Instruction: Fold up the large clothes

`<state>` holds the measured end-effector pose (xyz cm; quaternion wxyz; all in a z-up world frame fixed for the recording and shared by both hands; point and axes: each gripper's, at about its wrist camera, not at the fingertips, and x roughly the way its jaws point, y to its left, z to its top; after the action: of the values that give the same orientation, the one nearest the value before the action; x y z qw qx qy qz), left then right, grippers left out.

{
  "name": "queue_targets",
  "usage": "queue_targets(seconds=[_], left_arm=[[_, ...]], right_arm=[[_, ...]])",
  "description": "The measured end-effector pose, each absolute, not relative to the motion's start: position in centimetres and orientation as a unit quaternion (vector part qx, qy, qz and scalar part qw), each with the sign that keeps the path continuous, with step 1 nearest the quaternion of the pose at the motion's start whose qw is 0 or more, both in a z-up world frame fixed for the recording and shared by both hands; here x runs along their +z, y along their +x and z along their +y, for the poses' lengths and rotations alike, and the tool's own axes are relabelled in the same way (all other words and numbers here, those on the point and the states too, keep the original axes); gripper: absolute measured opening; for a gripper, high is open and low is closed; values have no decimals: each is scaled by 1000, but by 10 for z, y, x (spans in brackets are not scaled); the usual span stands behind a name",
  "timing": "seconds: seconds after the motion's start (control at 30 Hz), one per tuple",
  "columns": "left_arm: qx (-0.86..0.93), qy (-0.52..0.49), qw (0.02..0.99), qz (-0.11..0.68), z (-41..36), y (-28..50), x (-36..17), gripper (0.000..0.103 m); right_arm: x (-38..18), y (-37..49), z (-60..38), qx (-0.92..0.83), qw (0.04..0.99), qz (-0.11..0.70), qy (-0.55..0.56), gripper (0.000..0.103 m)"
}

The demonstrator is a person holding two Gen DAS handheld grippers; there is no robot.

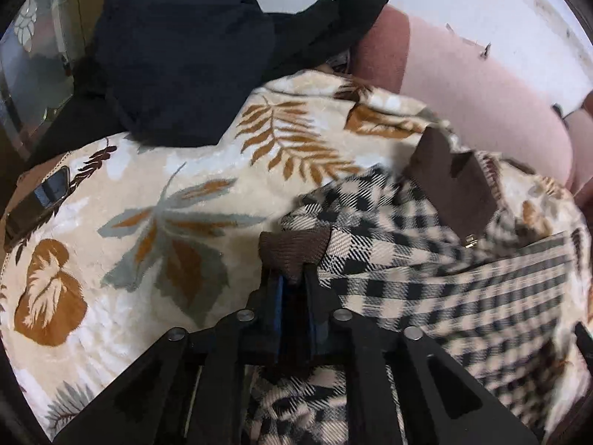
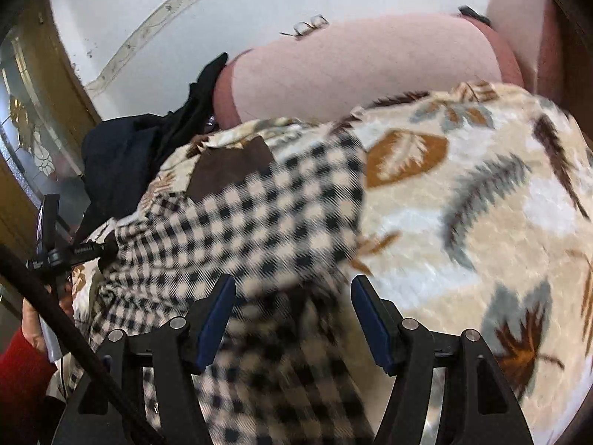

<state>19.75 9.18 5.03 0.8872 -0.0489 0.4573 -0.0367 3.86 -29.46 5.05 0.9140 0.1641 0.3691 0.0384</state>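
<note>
Where the 2 black fingers of the left gripper (image 1: 294, 282) come together, they pinch the brown ribbed cuff (image 1: 294, 246) of a checked garment (image 1: 426, 259), the blue pads nearly meeting with only that knit band between them. From the cuff the black-and-cream checked cloth runs off to the right in the left wrist view and drapes down under the gripper, blurred along its lower edge. A brown collar panel (image 1: 456, 185) lies on the far part of the garment, with a small gold clasp (image 1: 470, 240) just below it.

The right gripper (image 2: 292, 315) stands with its jaws wide apart, and a fold of the same checked cloth lies in the gap without either blue pad pressing on it.

Under the garment spreads a cream leaf-print blanket (image 1: 148, 193), which bears it on both sides. A phone (image 1: 52, 189) rests on the blanket's left edge. Further back sits a heap of dark clothes (image 1: 178, 66), touching the blanket's far border. Beside the heap, a pink cushion (image 1: 474, 85) backs against a white wall (image 1: 463, 3).

At the lower left of the right wrist view, a red sleeve (image 2: 20, 378) shows.
</note>
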Motion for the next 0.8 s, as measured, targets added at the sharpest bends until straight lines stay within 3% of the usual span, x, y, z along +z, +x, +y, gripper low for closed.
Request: queue_targets(seconds=[0.07,0.23,0.53,0.57,0.6,0.73,0.8], left_arm=[[-47,-83,895,437,100,188,68,37],[-56,-101,911,395,96,176,95,60],[-62,-22,884,463,47,225,30,61],[-60,-26,883,465,48,230,24,61],[-57,-29,882,466,49,233,19,61],[-37,-11,884,466,50,241,0,74],[-27,22,886,462,43,239,-2,76]], right_arm=[[52,48,-286,46,917,365,152,70],[53,82,-270,73,913,374,148,70],[-9,159,-299,-108,864,488,56,67],[-18,160,-312,-118,856,499,73,69],[-23,159,-327,-111,853,498,111,79],[-23,154,-330,-115,860,487,101,80],[-24,152,-323,-128,866,477,80,87]])
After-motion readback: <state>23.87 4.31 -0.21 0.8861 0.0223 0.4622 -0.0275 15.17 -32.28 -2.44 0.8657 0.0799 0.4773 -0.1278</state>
